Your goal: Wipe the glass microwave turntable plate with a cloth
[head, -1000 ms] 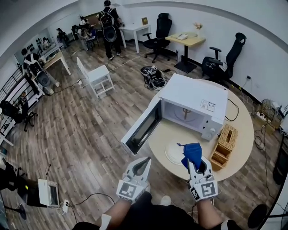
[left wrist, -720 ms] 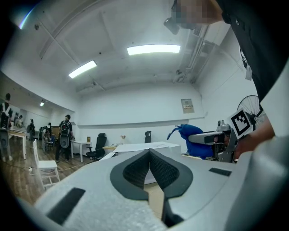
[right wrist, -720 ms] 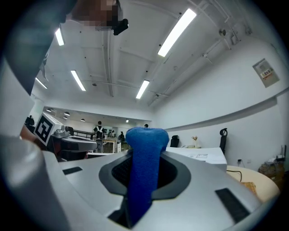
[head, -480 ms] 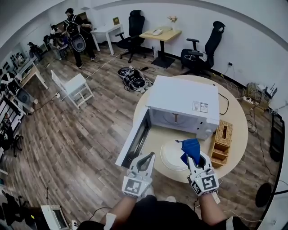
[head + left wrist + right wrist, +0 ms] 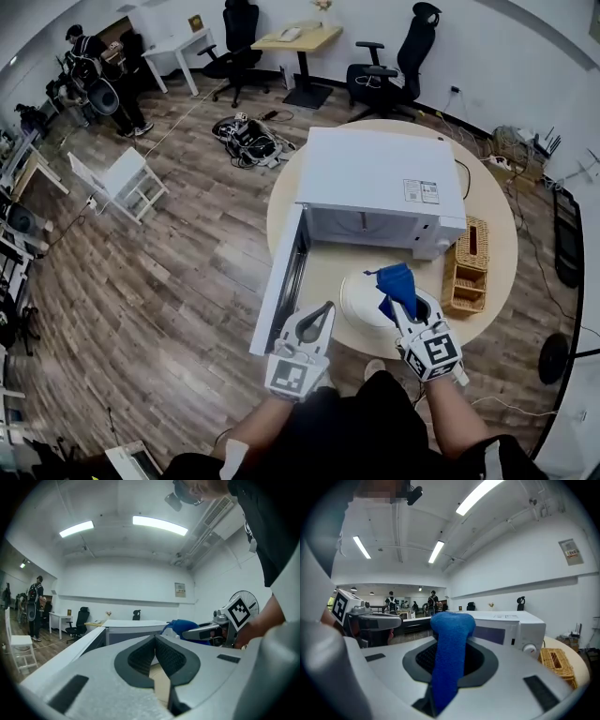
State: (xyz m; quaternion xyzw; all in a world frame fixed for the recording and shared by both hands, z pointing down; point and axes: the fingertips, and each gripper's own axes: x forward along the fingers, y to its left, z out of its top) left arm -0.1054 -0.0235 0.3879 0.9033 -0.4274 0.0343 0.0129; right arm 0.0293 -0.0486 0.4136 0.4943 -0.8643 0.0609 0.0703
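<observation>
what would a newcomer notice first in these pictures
The bright blue cloth, pinched in the right tongs, shows at the right edge of the glass plate, near the front of the round table. Behind it a white microwave stands with its door swung open; the left tongs are shut and empty.

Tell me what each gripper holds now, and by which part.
Right gripper: shut on the blue cloth, pinched along its lower part; the rest sticks out past the tips. Left gripper: shut, empty.

Grey-brown wooden plank floor [image 5: 159, 281] spreads left. Black office chairs [image 5: 386, 66] and a light wooden desk [image 5: 298, 36] stand far, by the white wall [image 5: 497, 47].
</observation>
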